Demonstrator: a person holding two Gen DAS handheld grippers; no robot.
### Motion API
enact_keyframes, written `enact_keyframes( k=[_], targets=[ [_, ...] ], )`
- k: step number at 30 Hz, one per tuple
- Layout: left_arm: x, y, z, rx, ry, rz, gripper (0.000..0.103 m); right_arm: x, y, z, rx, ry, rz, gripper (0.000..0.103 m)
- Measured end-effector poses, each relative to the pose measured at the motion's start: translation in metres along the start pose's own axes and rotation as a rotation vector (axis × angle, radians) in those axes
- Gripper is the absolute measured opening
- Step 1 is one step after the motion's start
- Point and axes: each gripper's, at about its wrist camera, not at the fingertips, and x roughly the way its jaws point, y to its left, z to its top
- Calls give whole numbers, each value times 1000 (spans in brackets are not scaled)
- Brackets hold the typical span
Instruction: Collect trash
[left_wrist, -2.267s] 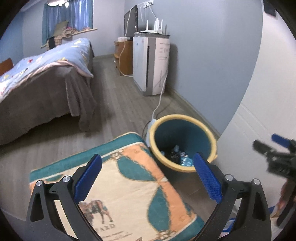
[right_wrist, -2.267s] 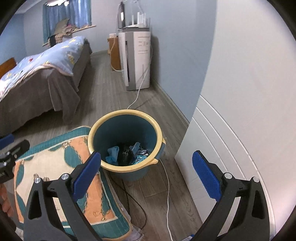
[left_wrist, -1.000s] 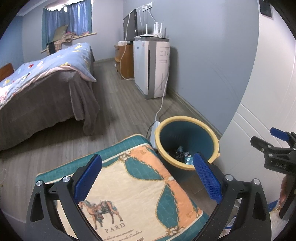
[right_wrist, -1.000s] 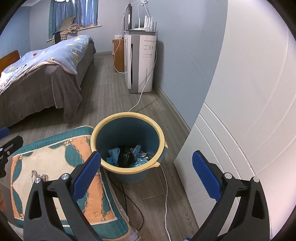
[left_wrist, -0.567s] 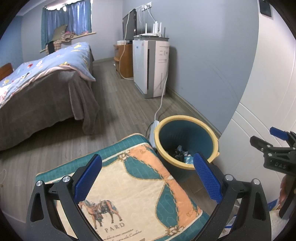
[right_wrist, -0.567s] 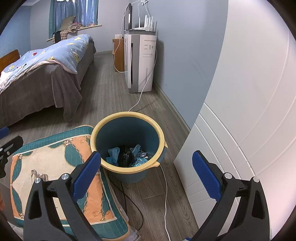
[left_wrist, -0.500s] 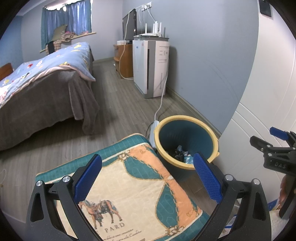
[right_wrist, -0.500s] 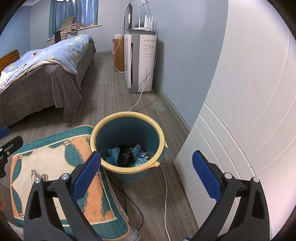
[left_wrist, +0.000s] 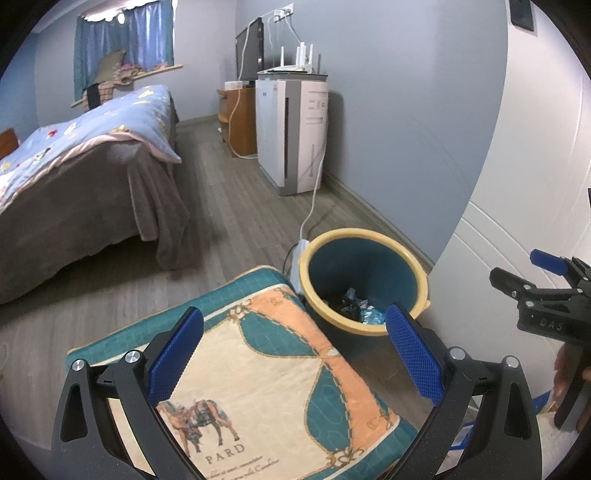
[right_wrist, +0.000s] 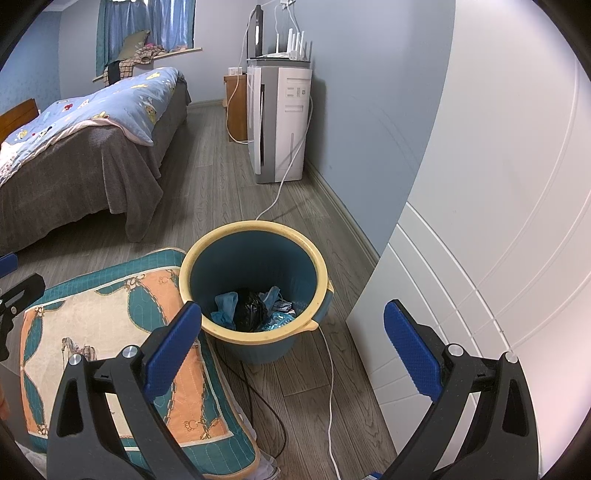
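Your fingers (right_wrist: 173, 347) on both grippers are standing wide apart and gripping nothing, the right gripper (right_wrist: 291, 350) hovering above the bin, the left gripper (left_wrist: 295, 354) over the patterned cushion (left_wrist: 266, 373), probably because the drop is done. The teal bin (right_wrist: 254, 336) is sitting upright on the floor beside the white cabinet (right_wrist: 480, 229), mouth facing up, its long axis vertical. Trash (right_wrist: 251, 308) is lying at its bottom: blue scraps around a black bag.
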Motion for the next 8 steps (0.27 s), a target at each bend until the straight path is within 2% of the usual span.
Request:
enact_keyframes(
  k=[8],
  targets=[
    [-2, 9, 4, -26, 7, -1, 98, 2, 2, -3, 18, 27, -7, 97]
  ],
)
